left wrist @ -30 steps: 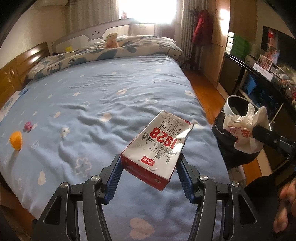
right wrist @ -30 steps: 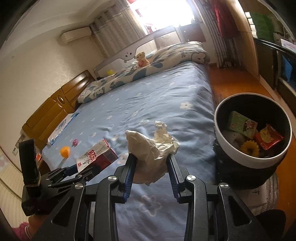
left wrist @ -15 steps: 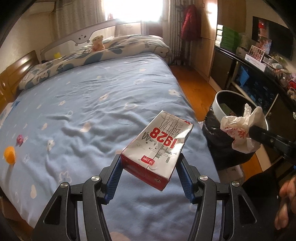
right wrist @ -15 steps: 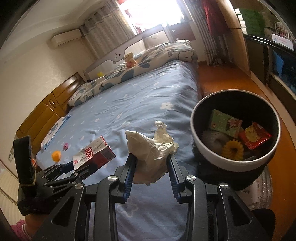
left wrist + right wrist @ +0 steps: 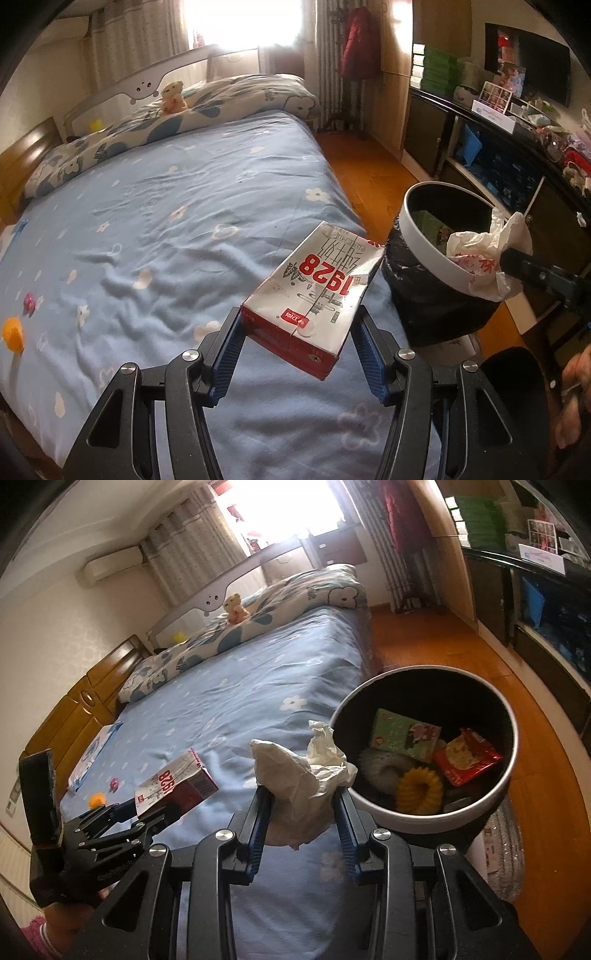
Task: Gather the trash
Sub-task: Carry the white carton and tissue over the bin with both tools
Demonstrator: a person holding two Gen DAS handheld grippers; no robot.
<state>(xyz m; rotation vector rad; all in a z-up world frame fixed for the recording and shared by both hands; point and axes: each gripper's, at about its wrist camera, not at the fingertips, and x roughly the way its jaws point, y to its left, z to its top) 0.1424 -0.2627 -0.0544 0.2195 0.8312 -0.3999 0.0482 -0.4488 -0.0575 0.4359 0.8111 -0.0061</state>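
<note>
My left gripper (image 5: 297, 332) is shut on a red and white milk carton (image 5: 314, 295) marked 1928, held above the bed; both also show in the right wrist view, the carton (image 5: 173, 782) at lower left. My right gripper (image 5: 301, 805) is shut on a crumpled white paper wrapper (image 5: 303, 779), just left of the trash bin (image 5: 391, 818). The bin has a white rim and black liner and holds several wrappers and a yellow ring. In the left wrist view the wrapper (image 5: 484, 258) hangs over the bin's rim (image 5: 424, 243).
The bed with a blue flowered sheet (image 5: 147, 221) fills the left. An orange ball (image 5: 13, 334) and a small pink item (image 5: 28, 301) lie on it. A dark desk with clutter (image 5: 517, 155) stands right of the bin. Wooden floor (image 5: 535, 794) surrounds the bin.
Both grippers have moved right toward the bin with their loads. The bin now looms larger and the wrapper sits over its rim in the left wrist view.
</note>
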